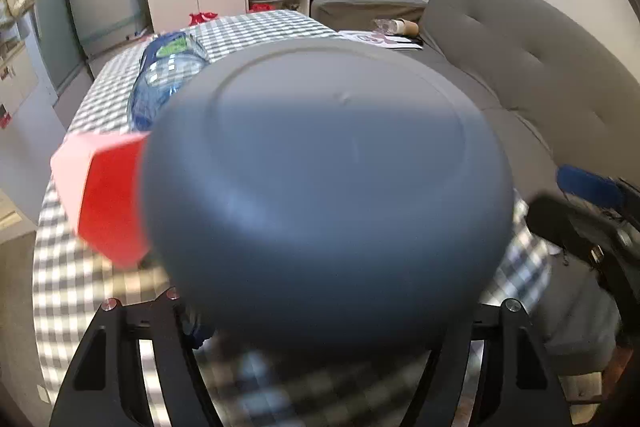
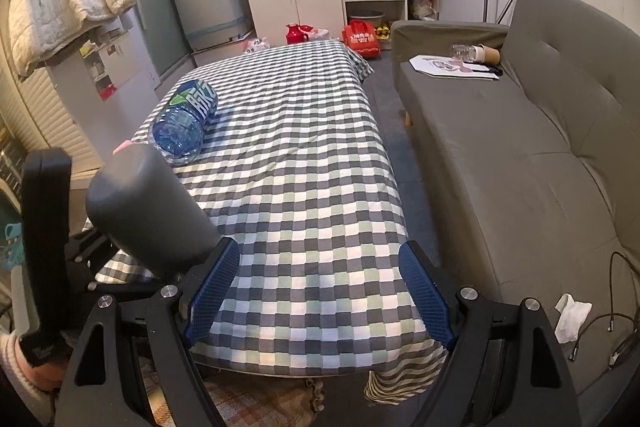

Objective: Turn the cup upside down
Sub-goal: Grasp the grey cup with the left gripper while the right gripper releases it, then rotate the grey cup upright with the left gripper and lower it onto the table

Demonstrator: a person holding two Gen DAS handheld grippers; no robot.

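The left gripper (image 2: 120,247) pinches the gray cup (image 2: 144,211), bottom end pointing forward and up above the checkered counter (image 2: 304,163), a blue bottle (image 2: 184,121) lying past it, while the right gripper (image 2: 320,291) beside it is spread wide.

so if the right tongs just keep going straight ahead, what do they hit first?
Probably nothing at once. The right tongs are open and empty, aimed along the checked tablecloth. The grey cup and the water bottle lie left of that line. Depth is unclear; if angled down, the cloth comes first.
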